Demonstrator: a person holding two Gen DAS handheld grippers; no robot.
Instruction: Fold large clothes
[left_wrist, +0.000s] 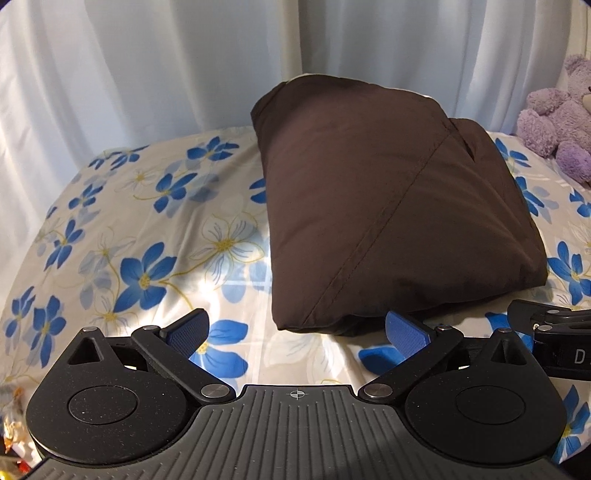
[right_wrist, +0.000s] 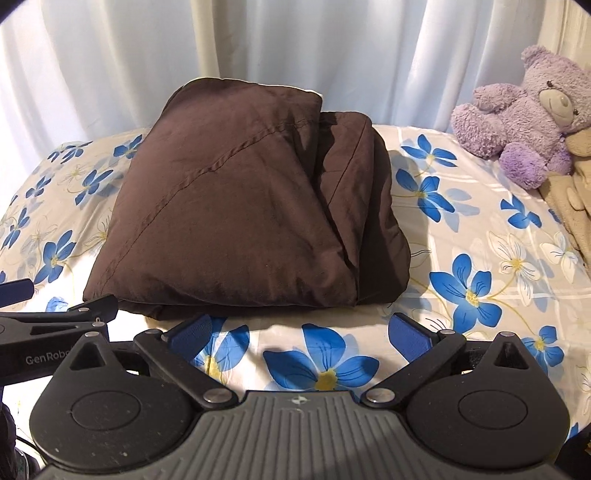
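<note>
On the floral bedsheet (right_wrist: 480, 229) I see the folded brown garment (right_wrist: 236, 206); left gripper (left_wrist: 297, 330) and right gripper (right_wrist: 299, 332) both gape empty.

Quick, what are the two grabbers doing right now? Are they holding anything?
Left gripper: open, holding nothing.
Right gripper: open, holding nothing; the folded brown garment lies on the bed just ahead.

Matt brown cloth garment (right_wrist: 236, 206) on a glossy floral sheet (right_wrist: 480, 236); plush bear (right_wrist: 524, 118).
</note>
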